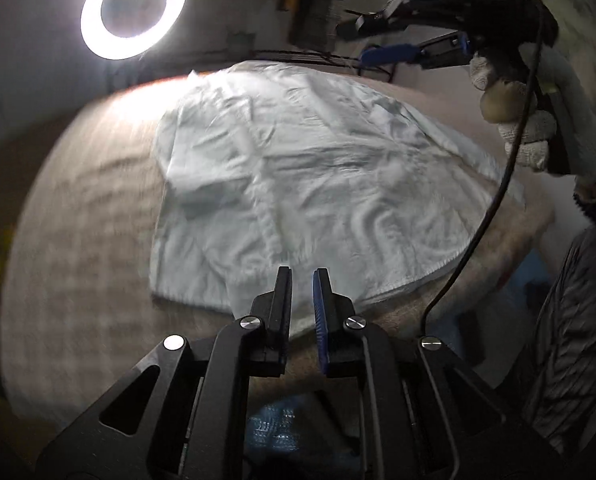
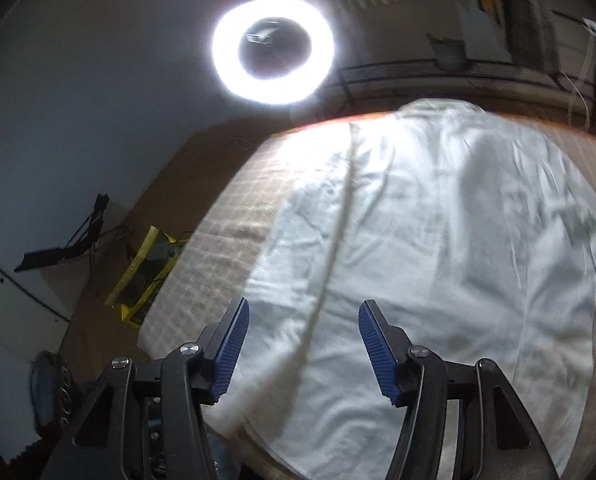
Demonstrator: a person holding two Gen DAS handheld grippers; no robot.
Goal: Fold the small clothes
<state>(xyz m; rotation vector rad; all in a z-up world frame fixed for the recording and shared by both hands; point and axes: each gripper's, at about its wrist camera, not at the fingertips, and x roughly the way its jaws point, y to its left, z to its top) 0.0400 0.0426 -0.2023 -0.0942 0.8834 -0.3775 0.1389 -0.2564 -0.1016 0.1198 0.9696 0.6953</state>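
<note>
Left tongs (image 1: 302,276) nearly pressed together, empty, beside the white shirt (image 1: 298,176); right tongs (image 2: 304,320) spread above it, seemingly ready to pinch.

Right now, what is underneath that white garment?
The white garment lies spread on a brownish woven-looking surface, which shows all around its edges. Whatever sits directly beneath the cloth is covered, so anything else under it cannot be seen.
</note>
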